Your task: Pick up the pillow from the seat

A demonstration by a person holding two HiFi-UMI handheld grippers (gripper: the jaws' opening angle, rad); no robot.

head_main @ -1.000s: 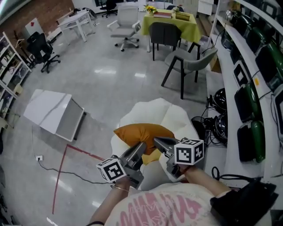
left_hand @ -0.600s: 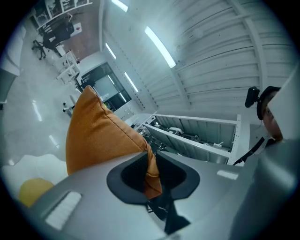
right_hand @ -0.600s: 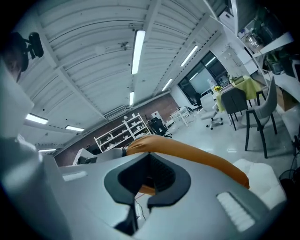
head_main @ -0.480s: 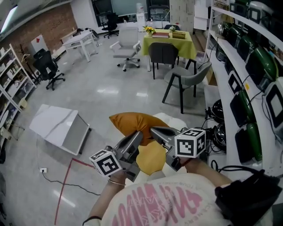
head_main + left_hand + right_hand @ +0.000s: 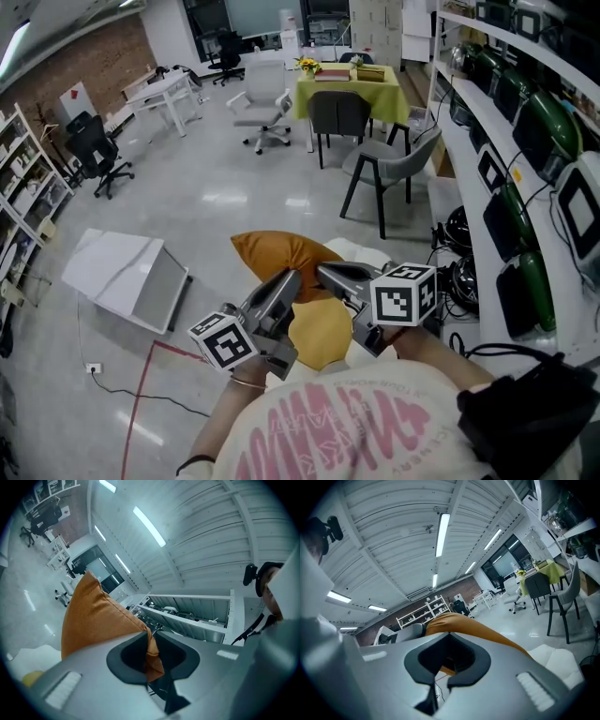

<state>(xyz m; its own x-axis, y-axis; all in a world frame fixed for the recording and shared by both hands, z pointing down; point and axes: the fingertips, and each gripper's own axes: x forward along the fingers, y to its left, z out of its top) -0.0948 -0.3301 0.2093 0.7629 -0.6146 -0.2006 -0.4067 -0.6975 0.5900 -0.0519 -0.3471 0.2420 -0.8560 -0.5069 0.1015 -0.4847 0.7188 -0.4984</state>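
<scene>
Head view: left gripper (image 5: 289, 278), right gripper (image 5: 325, 273) pinch pillow (image 5: 275, 253) over white seat (image 5: 364, 252), glossy floor (image 5: 216, 178).

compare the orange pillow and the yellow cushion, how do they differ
The orange pillow is pinched at its edge by the left gripper and right gripper; the yellow cushion lies ungripped below them. The orange pillow shows pointed corners; the yellow cushion looks rounder. Both are plain, soft cushions.

support: white seat (image 5: 364, 251) (mostly hidden) | on it: yellow cushion (image 5: 321, 333), apparently | seat stands on: grey floor (image 5: 216, 187)
</scene>
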